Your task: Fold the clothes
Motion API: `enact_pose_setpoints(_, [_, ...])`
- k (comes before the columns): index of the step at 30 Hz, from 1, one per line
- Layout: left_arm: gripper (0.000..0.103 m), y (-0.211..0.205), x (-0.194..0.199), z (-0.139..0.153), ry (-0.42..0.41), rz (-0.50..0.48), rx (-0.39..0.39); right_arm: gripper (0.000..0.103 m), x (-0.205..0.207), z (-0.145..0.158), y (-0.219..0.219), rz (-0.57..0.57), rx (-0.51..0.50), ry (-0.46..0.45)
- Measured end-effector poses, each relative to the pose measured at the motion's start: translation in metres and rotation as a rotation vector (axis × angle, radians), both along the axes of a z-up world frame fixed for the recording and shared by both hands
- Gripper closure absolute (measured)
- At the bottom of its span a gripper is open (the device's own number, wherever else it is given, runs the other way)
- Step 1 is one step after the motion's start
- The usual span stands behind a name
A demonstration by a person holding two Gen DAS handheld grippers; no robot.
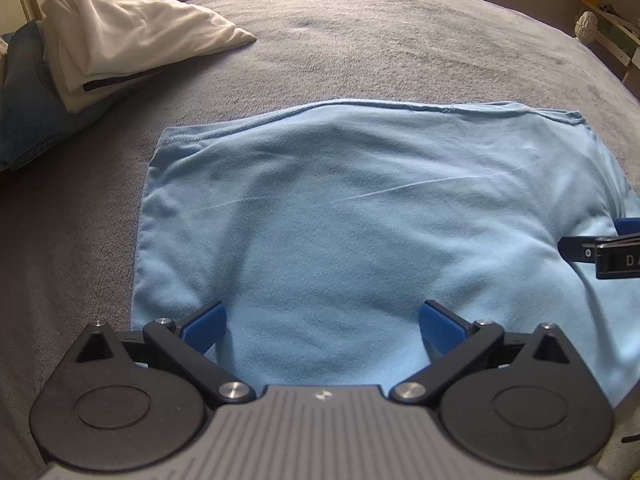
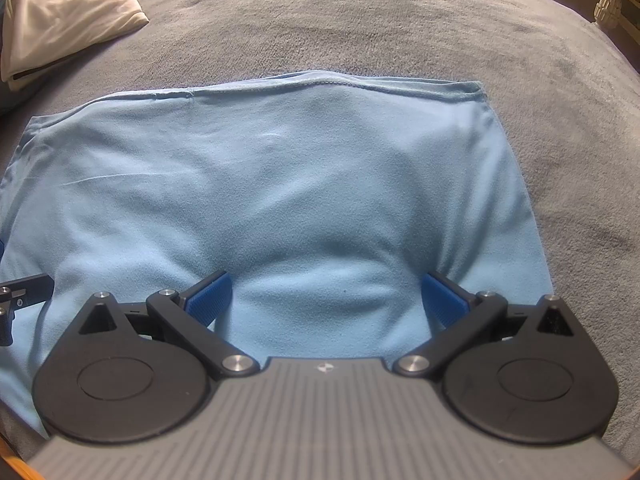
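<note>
A light blue garment [image 1: 360, 216] lay spread flat on a grey blanket [image 1: 360, 40], both grippers above its near edge. The left gripper [image 1: 322, 330] and right gripper [image 2: 326, 300] each stood wide apart, holding nothing. A white folded garment [image 1: 120, 36] rested far left.

Grey blanket [image 1: 360, 40] over bed, white shelf [image 1: 612, 36] at far right, daylight.

Each hand-held gripper, left [image 1: 322, 330] and right [image 2: 326, 300], has a ribbed grey body, 2 black round discs, black link arms with silver screws, and 2 ridged blue finger pads [image 1: 204, 328].
</note>
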State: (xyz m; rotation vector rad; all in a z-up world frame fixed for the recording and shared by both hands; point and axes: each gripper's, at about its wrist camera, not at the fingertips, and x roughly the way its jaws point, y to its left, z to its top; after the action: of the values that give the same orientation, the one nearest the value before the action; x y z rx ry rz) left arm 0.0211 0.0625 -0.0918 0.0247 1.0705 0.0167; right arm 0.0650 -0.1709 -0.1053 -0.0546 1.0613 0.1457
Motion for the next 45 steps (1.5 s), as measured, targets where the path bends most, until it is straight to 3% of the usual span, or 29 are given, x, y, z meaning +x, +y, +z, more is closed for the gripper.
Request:
enact_pose_setpoints(8, [0.000, -0.007, -0.002, 0.010, -0.068, -0.037, 0.047, 0.001, 0.000, -0.001, 0.000, 0.001, -0.002, -0.003])
enact_pose_setpoints(32, [0.000, 0.015, 0.008, -0.008, 0.032, 0.077, 0.026, 0.001, 0.000, 0.002, -0.001, 0.038, -0.013, -0.021])
enact_pose_setpoints(39, [0.000, 0.015, 0.011, -0.007, 0.045, 0.086, 0.024, 0.001, -0.004, 0.023, -0.002, 0.043, -0.003, -0.132])
enact_pose_setpoints(45, [0.000, 0.015, 0.011, -0.007, 0.046, 0.090, 0.021, 0.001, -0.008, 0.025, 0.006, 0.077, -0.021, -0.150])
